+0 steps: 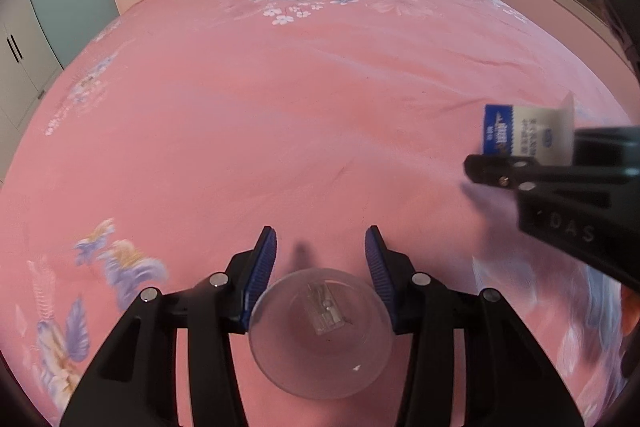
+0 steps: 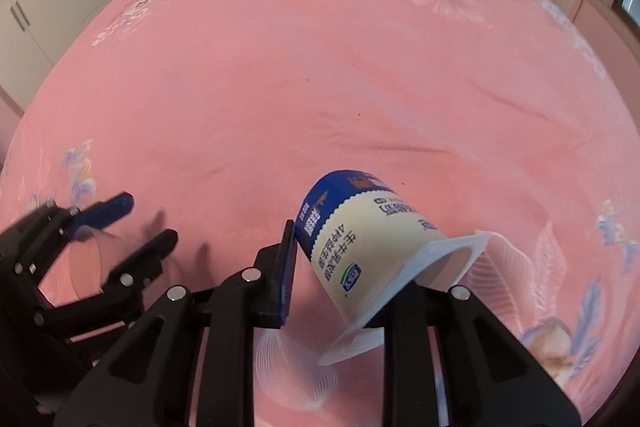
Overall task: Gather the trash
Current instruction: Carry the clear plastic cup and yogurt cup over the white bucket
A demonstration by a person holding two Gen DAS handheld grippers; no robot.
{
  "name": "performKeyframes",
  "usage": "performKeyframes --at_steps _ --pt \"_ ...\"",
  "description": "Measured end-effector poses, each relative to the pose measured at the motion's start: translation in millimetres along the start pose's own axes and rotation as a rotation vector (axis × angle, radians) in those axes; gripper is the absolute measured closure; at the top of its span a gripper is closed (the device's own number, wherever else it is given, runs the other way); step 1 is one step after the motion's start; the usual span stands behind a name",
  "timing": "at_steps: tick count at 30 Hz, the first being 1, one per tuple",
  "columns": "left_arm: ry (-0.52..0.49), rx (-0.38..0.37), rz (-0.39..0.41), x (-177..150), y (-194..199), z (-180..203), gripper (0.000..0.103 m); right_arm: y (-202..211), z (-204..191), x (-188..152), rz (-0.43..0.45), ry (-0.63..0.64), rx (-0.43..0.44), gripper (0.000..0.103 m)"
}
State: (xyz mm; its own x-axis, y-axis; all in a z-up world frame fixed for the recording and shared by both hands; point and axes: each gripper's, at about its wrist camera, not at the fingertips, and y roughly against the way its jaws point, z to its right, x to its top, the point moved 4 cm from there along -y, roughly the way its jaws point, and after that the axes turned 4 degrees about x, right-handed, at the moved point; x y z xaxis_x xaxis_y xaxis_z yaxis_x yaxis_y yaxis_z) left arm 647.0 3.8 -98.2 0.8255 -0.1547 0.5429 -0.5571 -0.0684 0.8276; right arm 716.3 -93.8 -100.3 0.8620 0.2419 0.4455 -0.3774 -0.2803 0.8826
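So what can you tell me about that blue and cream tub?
The yogurt cup looks like thin plastic: cream body with printed text, scalloped blue band at its base, white squarish rim. It looks empty. It is tipped, mouth toward the camera, clamped between the right gripper fingers above the pink bedspread.

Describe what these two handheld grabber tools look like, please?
Both look alike. The left gripper has a black plastic frame of angular, branching struts with cut-out slots and round silver bolt heads at the joints. Its jaws carry flat, ribbed blue pads. The right gripper has the same black frame, silver bolts and blue pads; its side bears raised letters, seemingly "DAS". No cables or sleeves show.
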Motion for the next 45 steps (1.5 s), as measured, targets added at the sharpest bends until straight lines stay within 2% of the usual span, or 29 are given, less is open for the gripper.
performKeyframes --at_steps 5,14,28,37,45 --pt "-0.011 0.01 0.032 -9 40 -5 0.055 44 -12 -20 0.036 0.039 -0.025 0.08" --pt "-0.04 0.027 0.111 -42 144 -1 0.055 134 -49 -72 0.092 0.107 -0.037 0.08" --pt "-0.046 0.048 0.222 -92 281 11 0.055 264 -111 -151 0.198 0.183 -0.049 0.08" --pt "-0.046 0.063 0.273 -125 338 11 0.055 328 -139 -201 0.256 0.223 -0.068 0.08" --pt "-0.061 0.065 0.292 -159 370 15 0.055 353 -154 -242 0.27 0.234 -0.065 0.08"
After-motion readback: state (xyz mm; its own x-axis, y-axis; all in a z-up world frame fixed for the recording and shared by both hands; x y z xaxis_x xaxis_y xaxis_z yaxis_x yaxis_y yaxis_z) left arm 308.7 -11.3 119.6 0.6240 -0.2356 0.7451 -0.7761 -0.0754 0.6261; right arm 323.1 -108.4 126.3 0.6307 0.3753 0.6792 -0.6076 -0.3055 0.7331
